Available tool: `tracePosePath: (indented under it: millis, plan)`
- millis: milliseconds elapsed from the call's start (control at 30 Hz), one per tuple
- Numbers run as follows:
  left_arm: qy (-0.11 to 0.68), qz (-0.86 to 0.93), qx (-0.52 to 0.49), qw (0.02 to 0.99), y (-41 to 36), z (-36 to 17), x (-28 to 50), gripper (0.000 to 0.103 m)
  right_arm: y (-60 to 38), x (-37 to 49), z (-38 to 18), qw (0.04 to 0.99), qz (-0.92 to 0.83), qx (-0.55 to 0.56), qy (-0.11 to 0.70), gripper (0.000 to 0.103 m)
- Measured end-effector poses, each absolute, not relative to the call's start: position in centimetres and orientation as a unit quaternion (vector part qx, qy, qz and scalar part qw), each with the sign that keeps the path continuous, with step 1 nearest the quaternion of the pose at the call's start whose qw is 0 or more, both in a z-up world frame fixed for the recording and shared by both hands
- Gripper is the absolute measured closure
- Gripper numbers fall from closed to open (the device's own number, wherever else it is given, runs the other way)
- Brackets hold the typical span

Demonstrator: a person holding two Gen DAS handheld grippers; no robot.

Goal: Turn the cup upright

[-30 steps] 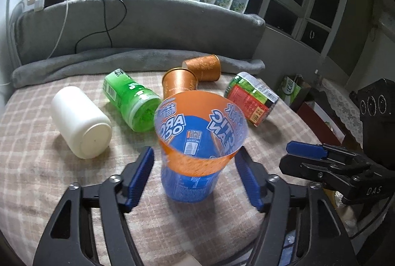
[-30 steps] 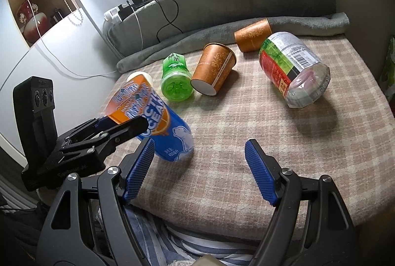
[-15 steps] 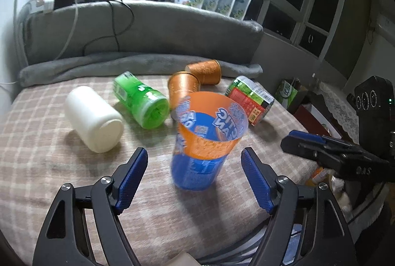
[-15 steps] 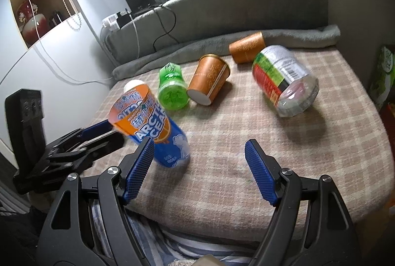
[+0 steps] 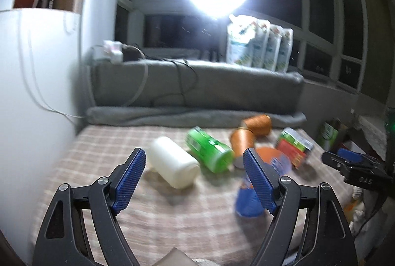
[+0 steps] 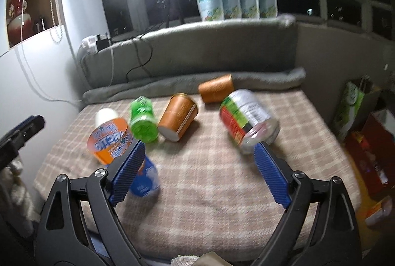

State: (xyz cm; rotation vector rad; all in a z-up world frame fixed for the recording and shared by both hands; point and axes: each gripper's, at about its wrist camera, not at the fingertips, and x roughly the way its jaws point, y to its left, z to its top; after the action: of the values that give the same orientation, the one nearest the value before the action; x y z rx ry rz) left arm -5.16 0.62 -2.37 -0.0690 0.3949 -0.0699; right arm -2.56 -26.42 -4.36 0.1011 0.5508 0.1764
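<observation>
Currently: orange-and-blue plastic cup (image 6: 123,154) stands mouth-up, lower left of right view, on soft checked blanket (image 6: 209,167). Both hand-held grippers (image 5: 195,182) (image 6: 197,172) spread, empty. Risk: nudged cup topples.

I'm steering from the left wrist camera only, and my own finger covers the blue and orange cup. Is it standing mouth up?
Observer: Yes. In the right wrist view the cup has its blue base on the checked cloth and its orange rim on top.
Operator: Is the right gripper holding anything?
Observer: No. The right gripper is open and grips nothing.
Operator: Is my left gripper touching the cup?
Observer: No. The left gripper is off to the cup's side, apart from it.
</observation>
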Motion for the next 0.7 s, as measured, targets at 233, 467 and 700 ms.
tracePosePath:
  millis: [233,467,700]
  plan:
    - [0.195,-0.026,-0.04,0.98,1.0,-2.1,-5.6,0.021,-25.7,-3.7,-2.7,0.974,0.041,0.024,0.22,0.0]
    - [0.197,-0.033,-0.045,0.979,0.7,-2.0,-6.0,0.021,-25.1,-4.0,-1.9,0.979,0.026,0.009,0.2,0.0]
    - [0.203,-0.041,-0.054,0.977,0.8,-2.0,-5.8,0.021,-25.0,-4.2,-1.8,0.98,0.024,0.012,0.199,0.0]
